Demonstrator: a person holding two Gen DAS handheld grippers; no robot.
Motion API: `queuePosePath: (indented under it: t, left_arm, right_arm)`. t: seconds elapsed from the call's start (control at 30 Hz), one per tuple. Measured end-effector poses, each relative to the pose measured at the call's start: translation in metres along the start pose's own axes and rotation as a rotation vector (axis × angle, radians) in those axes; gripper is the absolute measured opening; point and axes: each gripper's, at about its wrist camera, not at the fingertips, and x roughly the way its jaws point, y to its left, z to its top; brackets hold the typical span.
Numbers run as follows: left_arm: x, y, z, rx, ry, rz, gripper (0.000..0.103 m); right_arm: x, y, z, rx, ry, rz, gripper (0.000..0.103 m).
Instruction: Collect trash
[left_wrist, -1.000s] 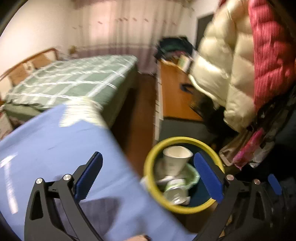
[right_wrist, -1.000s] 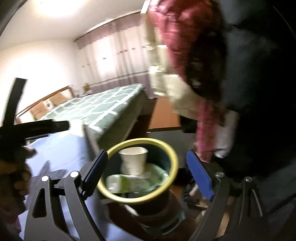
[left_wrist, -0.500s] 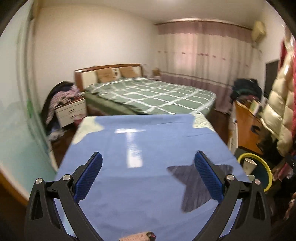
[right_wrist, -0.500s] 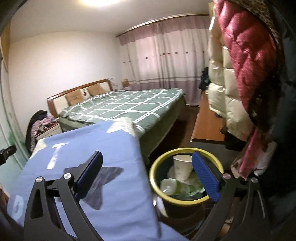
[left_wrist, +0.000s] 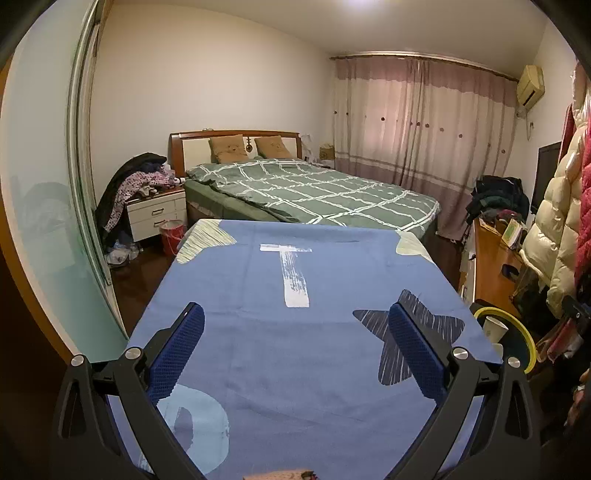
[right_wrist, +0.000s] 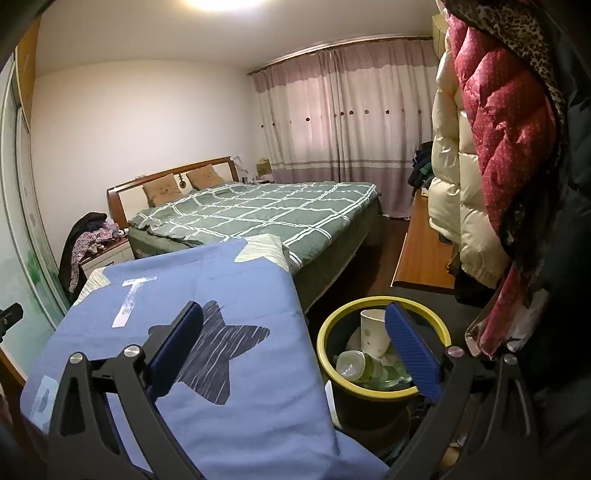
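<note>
A dark bin with a yellow rim (right_wrist: 384, 395) stands on the floor right of the blue-clothed table (right_wrist: 207, 406). It holds a white paper cup (right_wrist: 373, 328), a clear bottle (right_wrist: 354, 365) and green-white scraps. My right gripper (right_wrist: 293, 347) is open and empty, above the table's right edge, its right finger over the bin. My left gripper (left_wrist: 295, 349) is open and empty above the bare blue cloth (left_wrist: 295, 369). In the left wrist view the bin (left_wrist: 524, 350) and cup (left_wrist: 493, 328) show at the far right.
A bed with a green checked cover (left_wrist: 314, 195) lies beyond the table. Padded jackets (right_wrist: 491, 177) hang close on the right. A wooden desk (left_wrist: 491, 273) stands behind the bin. A nightstand heaped with clothes (left_wrist: 147, 203) and a red bucket (left_wrist: 170, 236) are at the left.
Both grippers swung left and pulled back from the bin. The left now faces the table and bed; the right sees bin and table together. Both stayed open and empty.
</note>
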Motion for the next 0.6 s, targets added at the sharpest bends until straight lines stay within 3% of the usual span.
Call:
queuePosePath:
  t: [0.6]
  left_arm:
    - [0.005,-0.006,0.001,0.004,0.005,0.018,0.098]
  right_arm:
    - [0.001,0.013,0.007,-0.031,-0.005,0.023,0.095]
